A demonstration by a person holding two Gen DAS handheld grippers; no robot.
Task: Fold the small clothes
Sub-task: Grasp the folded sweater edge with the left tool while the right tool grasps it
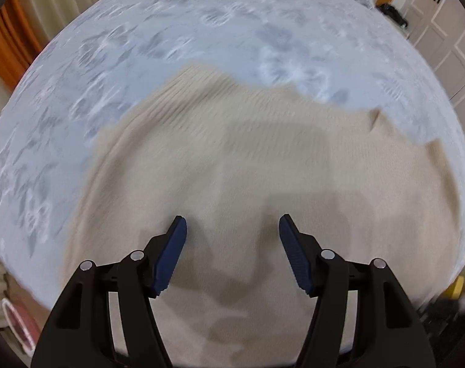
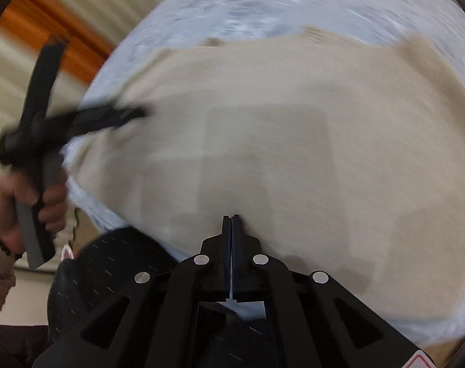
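One soft, floppy beige knitted sweater [image 1: 247,159] lies ahead of both jaws on the bed [image 1: 140,46]. Left gripper [image 1: 232,224] jaws wide; right gripper [image 2: 231,218] jaws pressed together, empty. Pinch an edge.

A ribbed beige knit garment [image 1: 247,168] lies spread on the pale blue-grey patterned bedspread [image 1: 171,30]. The left gripper [image 1: 232,236], its blue-padded jaws apart, hangs over it.

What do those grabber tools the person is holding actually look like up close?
Each is a black plastic frame with triangular cut-outs and round silver pins at the joints. The left gripper has two dark blue ribbed fingers. The right gripper looks the same, with a red-and-white sticker at its corner. The person's left hand is bare, with a beaded bracelet at the wrist.
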